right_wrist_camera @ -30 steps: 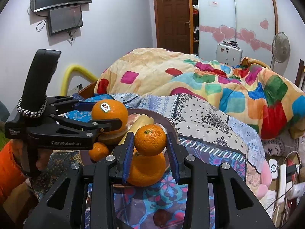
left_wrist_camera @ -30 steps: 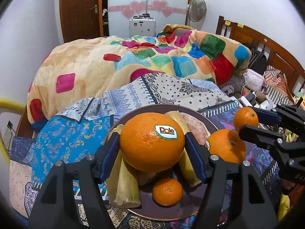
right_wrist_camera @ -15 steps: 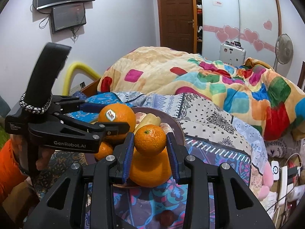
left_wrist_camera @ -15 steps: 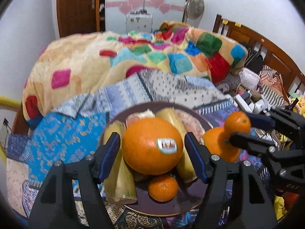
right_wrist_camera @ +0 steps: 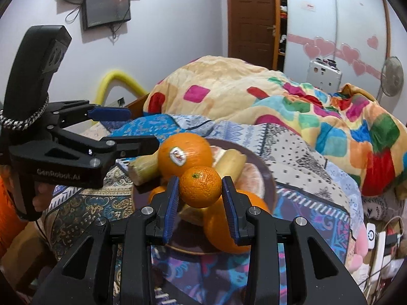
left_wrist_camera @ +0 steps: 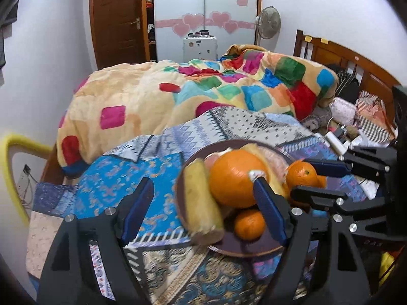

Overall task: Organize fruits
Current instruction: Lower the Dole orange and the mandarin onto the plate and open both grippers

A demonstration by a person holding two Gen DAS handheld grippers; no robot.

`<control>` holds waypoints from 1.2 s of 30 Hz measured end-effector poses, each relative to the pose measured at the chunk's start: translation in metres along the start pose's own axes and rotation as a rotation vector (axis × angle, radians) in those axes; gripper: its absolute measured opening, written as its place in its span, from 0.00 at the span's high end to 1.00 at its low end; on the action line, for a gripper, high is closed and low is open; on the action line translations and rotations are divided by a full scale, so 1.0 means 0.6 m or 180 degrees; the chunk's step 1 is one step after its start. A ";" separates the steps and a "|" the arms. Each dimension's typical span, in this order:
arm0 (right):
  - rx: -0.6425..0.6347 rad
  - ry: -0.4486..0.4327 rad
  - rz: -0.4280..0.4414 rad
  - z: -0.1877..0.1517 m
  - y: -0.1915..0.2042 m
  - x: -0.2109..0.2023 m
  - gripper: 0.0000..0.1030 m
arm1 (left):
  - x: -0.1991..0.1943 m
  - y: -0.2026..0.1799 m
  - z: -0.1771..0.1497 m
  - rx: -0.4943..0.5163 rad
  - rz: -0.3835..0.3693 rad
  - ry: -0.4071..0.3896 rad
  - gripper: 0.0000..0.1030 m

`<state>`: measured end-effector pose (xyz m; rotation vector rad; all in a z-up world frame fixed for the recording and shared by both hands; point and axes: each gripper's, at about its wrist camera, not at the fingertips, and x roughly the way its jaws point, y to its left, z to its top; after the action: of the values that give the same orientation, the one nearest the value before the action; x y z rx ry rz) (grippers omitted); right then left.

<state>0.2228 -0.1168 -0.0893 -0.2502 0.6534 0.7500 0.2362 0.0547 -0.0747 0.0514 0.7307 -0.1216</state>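
A big orange with a sticker (left_wrist_camera: 235, 178) (right_wrist_camera: 185, 157) rests on top of the fruit pile on a dark brown plate (left_wrist_camera: 244, 250) (right_wrist_camera: 265, 175). My left gripper (left_wrist_camera: 203, 208) (right_wrist_camera: 132, 129) is open and empty, just left of the plate. My right gripper (right_wrist_camera: 200, 198) (left_wrist_camera: 315, 180) is shut on a small mandarin (right_wrist_camera: 200, 186) (left_wrist_camera: 301, 175), held over the plate's right side. The plate also holds two pale yellow stalks (left_wrist_camera: 202, 208), a second small mandarin (left_wrist_camera: 249, 225), pale fruit pieces and another large orange (right_wrist_camera: 223, 228).
The plate sits on a patterned blue cloth (left_wrist_camera: 119, 178) on a bed. A colourful patchwork quilt (left_wrist_camera: 203, 94) is heaped behind it. A wooden headboard (left_wrist_camera: 351, 61) and clutter lie to the right. A yellow padded rail (left_wrist_camera: 10, 157) is at the left.
My left gripper has let go of the big orange, opened and pulled back to the left. The orange now rests on the pile. My right gripper still holds the mandarin, moved closer over the plate.
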 end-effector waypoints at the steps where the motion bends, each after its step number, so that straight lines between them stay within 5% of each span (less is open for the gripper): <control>1: -0.0033 0.0021 0.0002 0.001 0.006 0.006 0.70 | -0.001 0.001 -0.004 0.0020 0.0022 0.0000 0.21; 15: -0.0322 0.0291 -0.0122 -0.023 0.049 0.045 0.69 | -0.013 0.029 -0.054 -0.0078 -0.0029 0.0007 0.19; 23: -0.0331 0.0297 -0.0104 -0.026 0.055 0.038 0.61 | -0.006 0.030 -0.066 -0.0103 -0.0038 0.0049 0.18; 36: -0.0215 0.0128 -0.0116 -0.023 0.054 -0.006 0.60 | -0.045 0.010 -0.064 -0.0094 0.0019 -0.0014 0.18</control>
<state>0.1918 -0.1020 -0.0973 -0.3391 0.6606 0.7343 0.1915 0.0666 -0.0850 0.0252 0.7278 -0.1054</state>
